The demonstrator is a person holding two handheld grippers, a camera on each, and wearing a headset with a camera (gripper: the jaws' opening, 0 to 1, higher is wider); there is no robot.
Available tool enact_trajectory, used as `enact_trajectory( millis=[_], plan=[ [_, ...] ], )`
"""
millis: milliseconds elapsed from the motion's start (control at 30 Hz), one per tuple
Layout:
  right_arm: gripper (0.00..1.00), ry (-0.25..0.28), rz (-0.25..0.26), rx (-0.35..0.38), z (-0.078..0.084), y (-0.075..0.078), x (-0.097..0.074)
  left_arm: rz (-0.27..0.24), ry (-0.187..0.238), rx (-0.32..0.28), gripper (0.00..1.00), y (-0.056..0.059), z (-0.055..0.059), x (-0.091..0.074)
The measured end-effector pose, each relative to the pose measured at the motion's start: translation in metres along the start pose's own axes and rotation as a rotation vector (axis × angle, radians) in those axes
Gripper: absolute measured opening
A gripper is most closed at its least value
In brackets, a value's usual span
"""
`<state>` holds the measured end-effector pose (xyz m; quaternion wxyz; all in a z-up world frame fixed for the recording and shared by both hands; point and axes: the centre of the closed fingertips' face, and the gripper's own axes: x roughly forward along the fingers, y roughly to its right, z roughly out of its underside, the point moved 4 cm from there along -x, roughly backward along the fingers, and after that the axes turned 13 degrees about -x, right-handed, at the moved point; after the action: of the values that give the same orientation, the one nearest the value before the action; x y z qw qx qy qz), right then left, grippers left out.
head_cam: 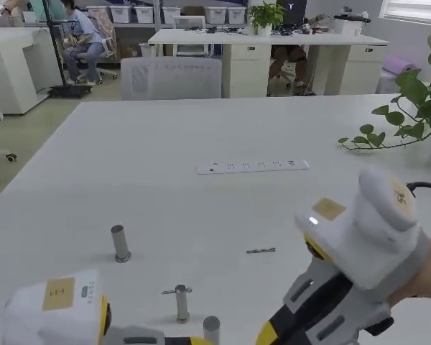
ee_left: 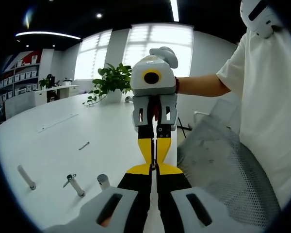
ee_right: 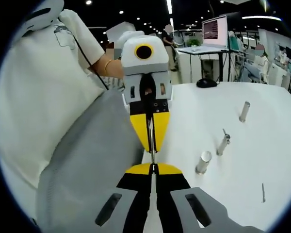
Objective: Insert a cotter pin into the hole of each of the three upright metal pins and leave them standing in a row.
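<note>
Left gripper [ee_left: 153, 169] and right gripper [ee_right: 153, 167] meet nose to nose over the table's near edge. Both pairs of jaws are closed, yellow tips touching. In the right gripper view a thin grey sliver runs along the seam of the left jaws; cannot tell whether it is a pin.

Three metal pins stand upright in a slanting row by the near edge, clear of both jaws: far pin [head_cam: 120, 243], middle pin [head_cam: 182, 303], near pin [head_cam: 211, 330]. The middle pin carries a cotter pin [head_cam: 177, 290] through its top. A loose cotter pin [head_cam: 261, 251] lies flat on the table, towards the right edge, apart from the row.

Table [head_cam: 201, 129] white and bare-topped, with a power strip [head_cam: 253, 167] mid-table and a leafy plant [head_cam: 409, 108] at the right edge. Grey chair [head_cam: 171, 77] at the far edge. Office desks [head_cam: 258, 36] beyond.
</note>
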<state>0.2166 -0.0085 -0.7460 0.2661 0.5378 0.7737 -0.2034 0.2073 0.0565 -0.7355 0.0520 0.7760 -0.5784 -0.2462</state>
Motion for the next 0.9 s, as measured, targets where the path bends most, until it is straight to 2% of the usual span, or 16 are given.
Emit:
enact_trajectory(
  millis=[167,267,633,900],
  plan=[
    [0.03,-0.02,0.01,-0.023,0.001,0.002,0.0,-0.02,-0.005,0.006,0.02,-0.002,0.001,0.001],
    [0.03,-0.046,0.017,-0.013,0.004,0.003,0.0,-0.034,0.011,0.005,0.03,-0.003,0.0,0.001],
    [0.03,-0.152,0.047,0.046,0.016,0.01,-0.004,-0.085,0.051,0.002,0.26,-0.01,-0.002,-0.002],
    [0.03,-0.245,0.071,0.059,0.021,0.017,-0.011,-0.174,0.093,-0.006,0.36,-0.024,0.001,-0.007]
  ],
)
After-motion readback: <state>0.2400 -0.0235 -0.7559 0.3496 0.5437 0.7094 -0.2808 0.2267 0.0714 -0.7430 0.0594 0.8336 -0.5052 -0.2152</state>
